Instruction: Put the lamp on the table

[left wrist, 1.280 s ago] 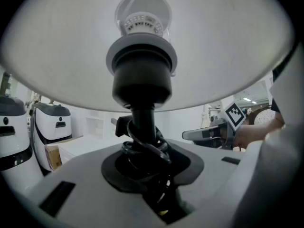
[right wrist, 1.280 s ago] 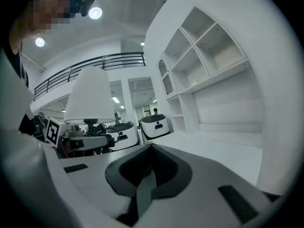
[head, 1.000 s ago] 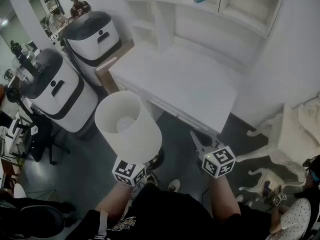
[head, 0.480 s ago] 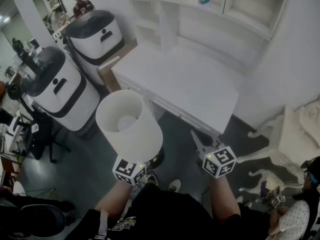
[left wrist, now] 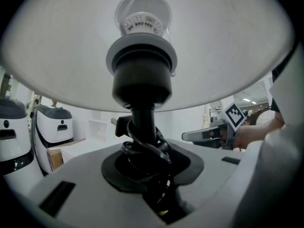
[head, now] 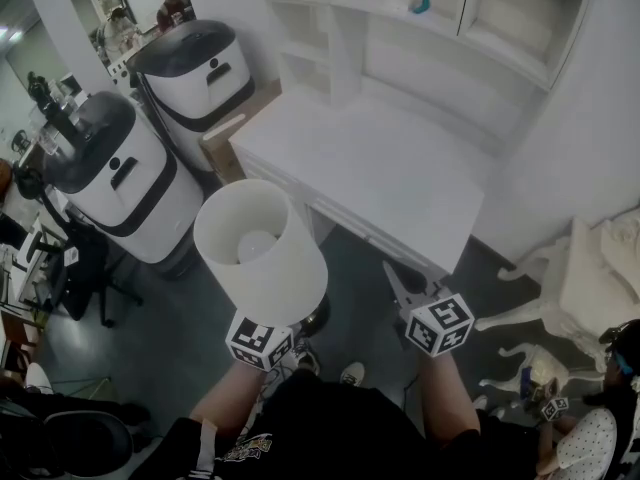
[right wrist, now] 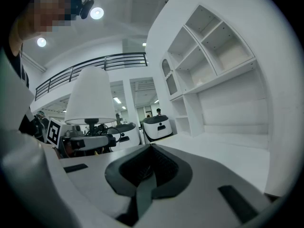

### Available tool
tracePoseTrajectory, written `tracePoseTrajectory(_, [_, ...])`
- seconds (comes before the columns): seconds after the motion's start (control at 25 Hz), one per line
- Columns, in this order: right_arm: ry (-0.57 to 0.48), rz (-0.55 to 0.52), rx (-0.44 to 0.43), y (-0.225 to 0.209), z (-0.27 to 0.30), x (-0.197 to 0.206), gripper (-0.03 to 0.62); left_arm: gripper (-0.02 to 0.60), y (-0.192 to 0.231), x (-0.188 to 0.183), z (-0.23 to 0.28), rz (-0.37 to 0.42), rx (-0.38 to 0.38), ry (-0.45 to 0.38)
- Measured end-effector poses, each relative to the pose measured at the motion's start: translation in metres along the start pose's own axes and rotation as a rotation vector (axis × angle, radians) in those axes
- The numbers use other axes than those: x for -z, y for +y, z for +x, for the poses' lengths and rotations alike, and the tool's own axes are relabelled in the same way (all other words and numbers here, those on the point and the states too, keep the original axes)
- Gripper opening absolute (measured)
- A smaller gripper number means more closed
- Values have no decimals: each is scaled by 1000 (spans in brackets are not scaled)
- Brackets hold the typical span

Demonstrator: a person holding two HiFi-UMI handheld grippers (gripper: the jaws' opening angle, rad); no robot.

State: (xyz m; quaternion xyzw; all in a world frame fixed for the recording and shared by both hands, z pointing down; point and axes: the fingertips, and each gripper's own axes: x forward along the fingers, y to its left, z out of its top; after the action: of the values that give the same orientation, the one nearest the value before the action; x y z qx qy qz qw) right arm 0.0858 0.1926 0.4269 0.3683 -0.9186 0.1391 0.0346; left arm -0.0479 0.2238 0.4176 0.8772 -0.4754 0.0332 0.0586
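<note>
Lamp [head: 262, 253] is held upright in the air in front of the person, over the dark floor [head: 200, 338] and short of the near edge of the white surface [head: 380, 168]. Its white shade opens toward the head camera, with the bulb showing inside. The left claw [left wrist: 145, 151] is clamped on the lamp's black stem below the socket, where a black cord [left wrist: 159, 152] is coiled round the stem. The right claw [head: 397, 280] is level with it to the right, apart from the lamp, with its jaws together and nothing between them. A white shelf unit [head: 450, 28] rises behind the surface. Two white-and-black round machines [head: 120, 178] stand to its left.
</note>
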Motion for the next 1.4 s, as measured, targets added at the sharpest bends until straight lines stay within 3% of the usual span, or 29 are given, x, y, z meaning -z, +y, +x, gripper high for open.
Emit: tracePoseTrajectory(1.4, [1, 22, 71, -15, 134, -19, 25, 115, 126, -16, 50, 12, 114, -8])
